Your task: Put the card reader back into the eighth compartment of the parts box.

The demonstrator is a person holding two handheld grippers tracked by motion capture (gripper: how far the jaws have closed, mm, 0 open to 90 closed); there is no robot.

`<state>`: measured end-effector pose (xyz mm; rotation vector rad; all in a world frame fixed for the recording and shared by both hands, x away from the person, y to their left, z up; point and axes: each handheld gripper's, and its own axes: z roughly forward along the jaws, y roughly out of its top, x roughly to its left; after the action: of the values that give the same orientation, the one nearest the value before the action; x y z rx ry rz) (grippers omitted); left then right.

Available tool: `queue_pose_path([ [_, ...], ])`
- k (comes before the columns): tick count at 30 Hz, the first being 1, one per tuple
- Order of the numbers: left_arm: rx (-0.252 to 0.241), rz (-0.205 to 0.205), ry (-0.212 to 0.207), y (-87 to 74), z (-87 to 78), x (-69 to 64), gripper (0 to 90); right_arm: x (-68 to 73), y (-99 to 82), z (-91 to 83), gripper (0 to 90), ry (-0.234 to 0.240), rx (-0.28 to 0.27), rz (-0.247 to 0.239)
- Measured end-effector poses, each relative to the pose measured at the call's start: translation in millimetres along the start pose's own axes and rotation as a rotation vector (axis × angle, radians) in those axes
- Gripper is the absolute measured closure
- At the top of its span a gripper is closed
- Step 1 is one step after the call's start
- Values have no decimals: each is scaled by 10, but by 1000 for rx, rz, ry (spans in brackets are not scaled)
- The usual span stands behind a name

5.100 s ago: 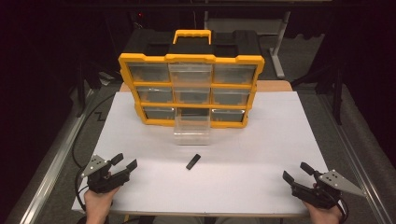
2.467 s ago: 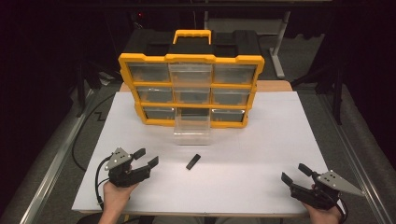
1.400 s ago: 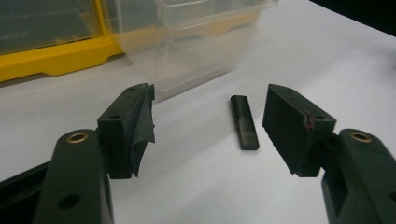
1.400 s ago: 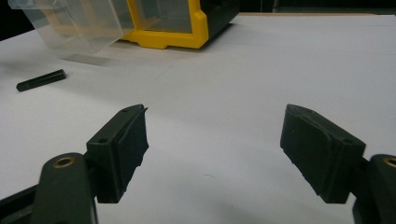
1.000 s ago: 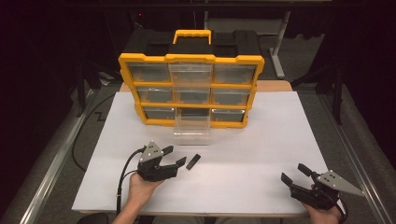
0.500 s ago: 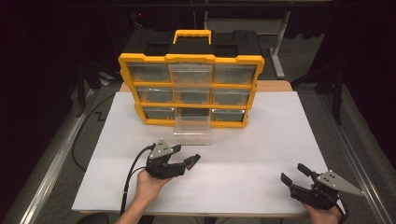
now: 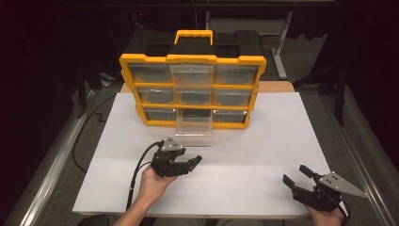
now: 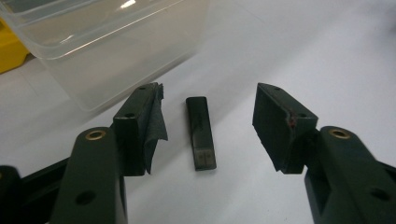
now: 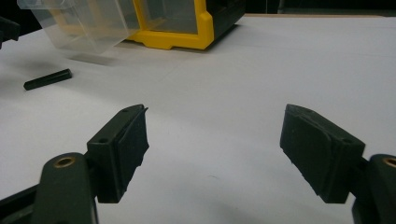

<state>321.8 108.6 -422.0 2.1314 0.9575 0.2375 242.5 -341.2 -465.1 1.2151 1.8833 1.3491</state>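
Note:
A small black bar [image 8: 201, 133] lies flat on the white table sheet [image 7: 263, 141], seen farther off as the black bar [image 9: 48, 79] in the right gripper view. My left gripper [image 7: 192, 164] hovers over it just in front of the pulled-out clear drawer [image 7: 194, 129]. In the left gripper view the gripper [image 8: 208, 91] straddles the bar; its jaws have just been closing, and both pads stand clear of the bar's sides. My right gripper [image 7: 295, 174] rests open near the front right edge, with bare sheet between the jaws of the gripper [image 9: 215, 112].
A yellow and black drawer organizer [image 7: 193, 89] stands at the back of the table, its bottom middle drawer [image 8: 102, 42] drawn out toward me. The left gripper's cable [image 7: 136, 174] trails toward the front edge. Dark floor and metal rails flank the table.
My left hand moved right and forward from the table's front left until its jaws came over the black bar. The jaws have narrowed. The right gripper stayed put.

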Motion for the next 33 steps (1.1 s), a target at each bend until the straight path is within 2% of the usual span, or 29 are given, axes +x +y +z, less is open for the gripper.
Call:
queue_pose_path([
  [5,73,-14,1,59,52,-15,428,5,2,-2,236,4,0,-3],
  [10,153,10,9,142,113,-34,428,1,2,1,236,7,2,5],
  [21,278,18,20,208,316,-39,456,-8,-1,5,236,9,4,5],
  [26,319,17,27,199,404,-28,495,-8,-1,6,236,9,7,3],
  [33,348,29,26,183,492,-32,595,-8,-2,1,236,11,8,3],
])
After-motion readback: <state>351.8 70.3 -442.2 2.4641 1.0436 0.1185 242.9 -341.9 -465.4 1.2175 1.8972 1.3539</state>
